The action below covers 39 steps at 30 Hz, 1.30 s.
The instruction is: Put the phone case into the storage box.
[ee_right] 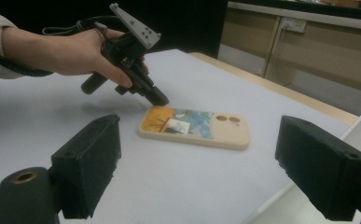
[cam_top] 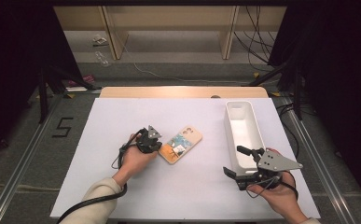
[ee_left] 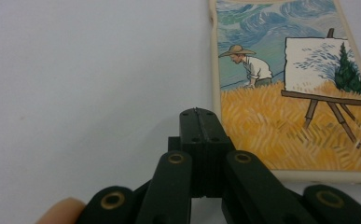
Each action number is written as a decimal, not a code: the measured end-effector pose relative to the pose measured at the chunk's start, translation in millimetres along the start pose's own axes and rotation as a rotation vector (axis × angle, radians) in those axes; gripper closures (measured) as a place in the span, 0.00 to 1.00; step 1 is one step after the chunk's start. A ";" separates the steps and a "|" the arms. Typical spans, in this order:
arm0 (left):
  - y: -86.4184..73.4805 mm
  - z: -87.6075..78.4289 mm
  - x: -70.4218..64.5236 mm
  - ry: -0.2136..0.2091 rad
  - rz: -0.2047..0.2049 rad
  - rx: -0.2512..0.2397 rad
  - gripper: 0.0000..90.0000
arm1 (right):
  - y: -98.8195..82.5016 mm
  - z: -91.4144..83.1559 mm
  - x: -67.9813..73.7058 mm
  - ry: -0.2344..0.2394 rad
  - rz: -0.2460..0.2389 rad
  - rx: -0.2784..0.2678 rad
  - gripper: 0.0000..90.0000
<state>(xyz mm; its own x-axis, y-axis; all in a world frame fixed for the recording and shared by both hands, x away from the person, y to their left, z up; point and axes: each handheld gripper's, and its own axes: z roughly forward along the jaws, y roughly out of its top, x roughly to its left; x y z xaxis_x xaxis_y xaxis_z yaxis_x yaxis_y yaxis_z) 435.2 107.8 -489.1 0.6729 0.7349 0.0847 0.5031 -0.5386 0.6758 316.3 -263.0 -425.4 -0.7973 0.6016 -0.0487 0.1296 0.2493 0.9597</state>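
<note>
Left gripper: jaws pressed together, nothing between them, tips angled down just beside the near corner of the phone case. Case lies flat on the white table sheet, painted side up, ahead and to one side of those tips. Right gripper: jaws wide apart, empty, held beside the white bin, well apart from the case.

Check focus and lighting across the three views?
High view: even light on the white table, dark surroundings. Left gripper view: phone case sharp, left gripper jaws soft. Right gripper view: right gripper jaws blurred, faint shadow under left gripper.
</note>
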 end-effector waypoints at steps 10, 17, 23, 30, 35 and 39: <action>-4.0 -7.3 -12.4 -0.016 0.029 0.017 1.00 | 0.3 0.0 0.0 -0.001 -0.001 -0.001 0.17; -5.4 -10.4 -19.3 -0.016 0.043 0.028 1.00 | 0.4 0.7 -0.3 -0.002 0.000 -0.001 0.17; -6.1 -12.7 -24.3 -0.023 0.052 0.036 1.00 | 0.5 1.0 -0.4 -0.001 -0.002 -0.002 0.17; -6.6 -14.0 -28.7 -0.028 0.056 0.038 1.00 | 0.6 1.5 -0.5 0.001 0.000 -0.001 0.17; -6.7 -14.6 -29.2 -0.030 0.057 0.041 1.00 | 0.6 1.6 -0.7 -0.001 0.000 0.000 0.17; -6.9 -15.0 -30.0 -0.032 0.054 0.043 1.00 | 0.7 1.5 -0.7 0.000 0.001 -0.001 0.17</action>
<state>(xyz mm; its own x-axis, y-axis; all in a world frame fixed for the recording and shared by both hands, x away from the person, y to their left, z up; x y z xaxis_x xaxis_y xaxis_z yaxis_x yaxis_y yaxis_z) 403.5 95.7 -485.3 0.7163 0.6911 0.0967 0.4878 -0.5950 0.6388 317.9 -262.0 -425.2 -0.7969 0.6023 -0.0475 0.1301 0.2479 0.9600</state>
